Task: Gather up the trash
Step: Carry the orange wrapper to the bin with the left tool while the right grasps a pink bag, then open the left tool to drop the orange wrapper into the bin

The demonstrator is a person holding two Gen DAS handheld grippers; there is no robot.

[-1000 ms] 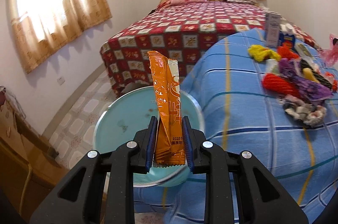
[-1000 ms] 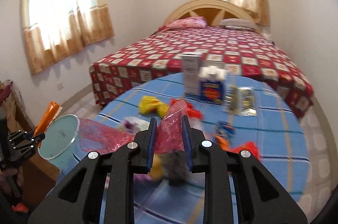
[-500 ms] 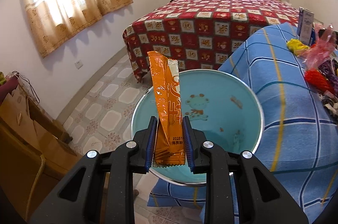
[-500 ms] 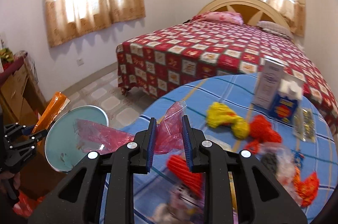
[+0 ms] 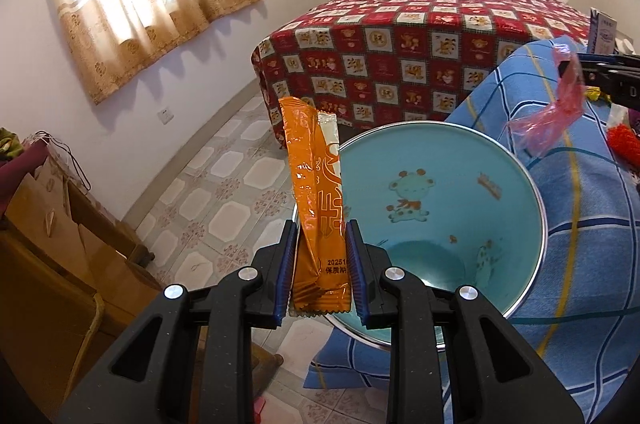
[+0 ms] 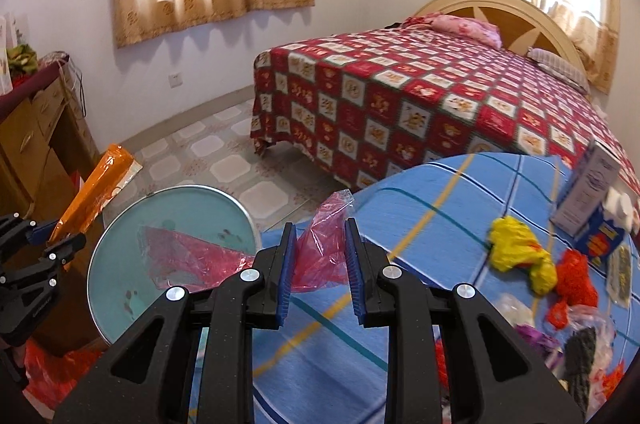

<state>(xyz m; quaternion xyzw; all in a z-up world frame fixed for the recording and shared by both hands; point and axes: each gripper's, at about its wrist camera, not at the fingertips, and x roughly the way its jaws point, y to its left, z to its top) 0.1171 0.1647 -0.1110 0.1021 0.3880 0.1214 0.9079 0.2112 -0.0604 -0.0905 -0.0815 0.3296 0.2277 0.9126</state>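
Note:
My left gripper (image 5: 320, 236) is shut on an orange snack wrapper (image 5: 316, 183) that stands upright between its pads, at the near left rim of a teal round bin (image 5: 440, 159) with cartoon prints. My right gripper (image 6: 320, 236) is shut on a crumpled pink plastic bag (image 6: 320, 256), whose loose end trails left over the mouth of the bin (image 6: 120, 264). In the left wrist view the right gripper (image 5: 576, 71) comes in from the right edge with the pink bag (image 5: 560, 103) hanging above the bin's far side. The right wrist view shows the left gripper (image 6: 60, 234) and the wrapper (image 6: 100, 183) beside the bin.
A table under a blue checked cloth (image 6: 400, 224) carries a yellow bag (image 6: 516, 252), red scraps, cartons (image 6: 592, 191) and other litter on its right side. A bed with a red patterned cover (image 6: 400, 95) stands behind. A wooden cabinet (image 6: 36, 143) and a red bag (image 6: 60, 372) are left of the bin.
My right gripper has swung left across the table with the pink bag, reaching the bin. My left gripper has closed in on the bin with the wrapper; the bin now looks larger.

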